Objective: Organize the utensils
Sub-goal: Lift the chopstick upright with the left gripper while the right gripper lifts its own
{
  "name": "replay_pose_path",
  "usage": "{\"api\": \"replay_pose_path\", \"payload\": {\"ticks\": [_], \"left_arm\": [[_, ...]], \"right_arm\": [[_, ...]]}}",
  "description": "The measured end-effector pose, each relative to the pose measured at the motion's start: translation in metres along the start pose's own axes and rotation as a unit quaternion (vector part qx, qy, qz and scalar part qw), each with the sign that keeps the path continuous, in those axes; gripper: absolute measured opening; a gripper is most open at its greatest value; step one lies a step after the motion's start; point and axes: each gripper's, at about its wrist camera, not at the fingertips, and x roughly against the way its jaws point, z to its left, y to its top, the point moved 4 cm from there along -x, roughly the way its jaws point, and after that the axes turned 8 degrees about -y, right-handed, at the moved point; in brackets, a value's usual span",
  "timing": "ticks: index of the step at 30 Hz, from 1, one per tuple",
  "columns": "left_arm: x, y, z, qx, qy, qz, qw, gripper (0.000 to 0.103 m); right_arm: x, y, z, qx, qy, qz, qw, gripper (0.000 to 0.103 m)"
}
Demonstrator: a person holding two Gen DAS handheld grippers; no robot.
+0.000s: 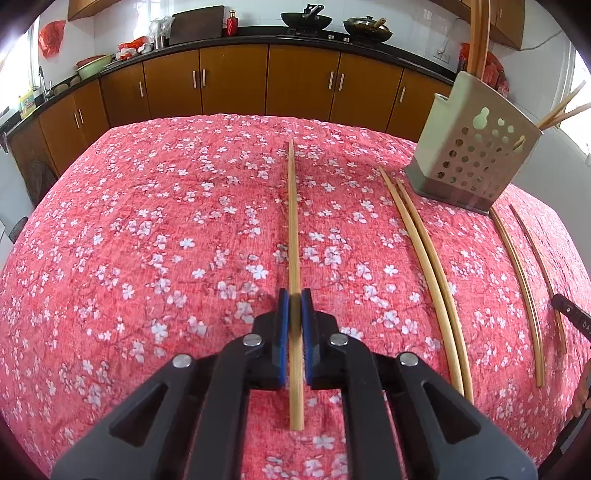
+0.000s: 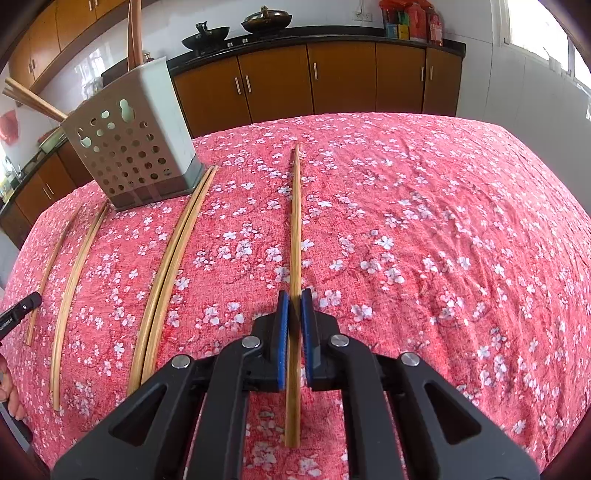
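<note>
In the left wrist view my left gripper point(image 1: 294, 301) is shut on a bamboo chopstick point(image 1: 293, 229) that points straight ahead over the red floral tablecloth point(image 1: 147, 240). In the right wrist view my right gripper point(image 2: 294, 301) is shut on another chopstick point(image 2: 295, 221). A grey perforated utensil holder point(image 1: 476, 147) stands at the right in the left view and at the left in the right view point(image 2: 133, 147), with chopsticks standing in it. A pair of chopsticks point(image 1: 424, 251) and two separate ones point(image 1: 521, 280) lie on the cloth between the grippers; the pair also shows in the right view point(image 2: 170, 269).
Brown kitchen cabinets point(image 1: 236, 81) with a black counter run behind the table. Woks point(image 1: 306, 18) sit on the stove. The other gripper's tip shows at each view's edge point(image 1: 572, 314) point(image 2: 18, 310).
</note>
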Motion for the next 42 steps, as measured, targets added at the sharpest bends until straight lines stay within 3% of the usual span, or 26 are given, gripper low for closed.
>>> {"api": "replay_pose_path", "payload": {"ticks": [7, 15, 21, 24, 27, 29, 33, 38, 42], "left_arm": [[0.031, 0.007, -0.003, 0.005, -0.022, -0.030, 0.9993, 0.008], [0.094, 0.046, -0.012, 0.008, -0.050, -0.126, 0.9907, 0.008], [0.125, 0.077, -0.023, -0.002, -0.059, -0.175, 0.9828, 0.008], [0.128, 0.085, -0.023, -0.004, -0.055, -0.180, 0.9821, 0.008], [0.130, 0.083, -0.025, -0.003, -0.057, -0.181, 0.9818, 0.008], [0.130, 0.079, -0.025, -0.001, -0.058, -0.181, 0.9818, 0.008], [0.131, 0.074, -0.023, 0.002, -0.060, -0.179, 0.9820, 0.008], [0.134, 0.070, -0.022, 0.003, -0.063, -0.179, 0.9819, 0.008], [0.134, 0.066, -0.022, 0.003, -0.062, -0.179, 0.9820, 0.008]], "right_arm": [[0.043, 0.015, -0.010, -0.013, -0.001, -0.069, 0.998, 0.008], [0.093, 0.046, -0.026, -0.046, 0.003, -0.164, 0.985, 0.008], [0.110, 0.065, -0.025, -0.046, 0.004, -0.200, 0.979, 0.008], [0.104, 0.063, -0.022, -0.039, 0.003, -0.192, 0.981, 0.008], [0.085, 0.047, -0.017, -0.031, 0.022, -0.139, 0.990, 0.011], [0.065, 0.029, -0.010, -0.021, 0.029, -0.087, 0.996, 0.027], [0.047, -0.001, 0.009, 0.002, 0.045, -0.039, 0.998, 0.028], [0.043, -0.022, 0.036, 0.036, 0.057, -0.018, 0.998, 0.028], [0.030, -0.031, 0.047, 0.058, 0.042, 0.008, 0.997, 0.028]]}}
